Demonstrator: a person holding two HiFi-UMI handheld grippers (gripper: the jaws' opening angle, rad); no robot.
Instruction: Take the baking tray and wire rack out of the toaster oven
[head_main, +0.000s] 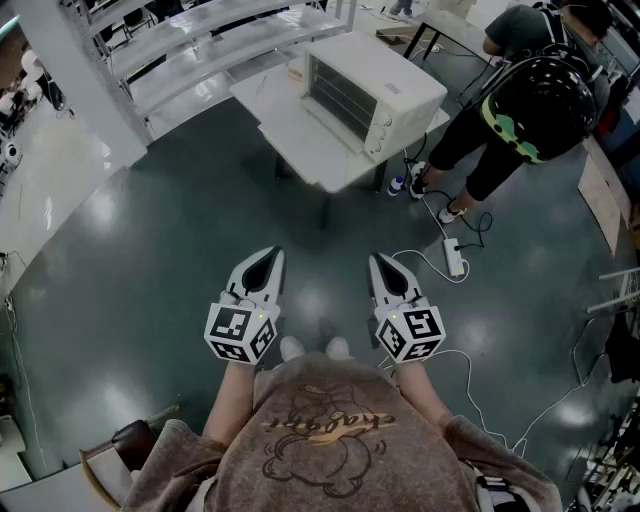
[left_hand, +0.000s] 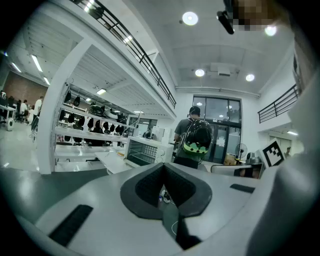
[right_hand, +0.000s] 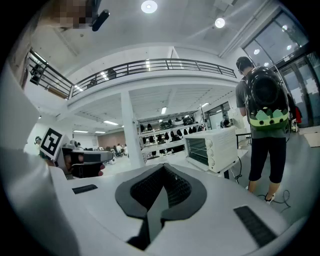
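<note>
The jaws of the 2 grippers are closed tight and empty. The left gripper (head_main: 270, 256) and right gripper (head_main: 378, 260) hang side by side at lower centre above the floor (head_main: 150, 260). The toaster oven (head_main: 372, 90) stands on the worktop (head_main: 300, 145) at upper centre, well apart from them.

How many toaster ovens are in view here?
1. A white toaster oven stands on the white table at the head view's top centre, left of a person wearing a backpack. The shelving behind could hide others.
</note>
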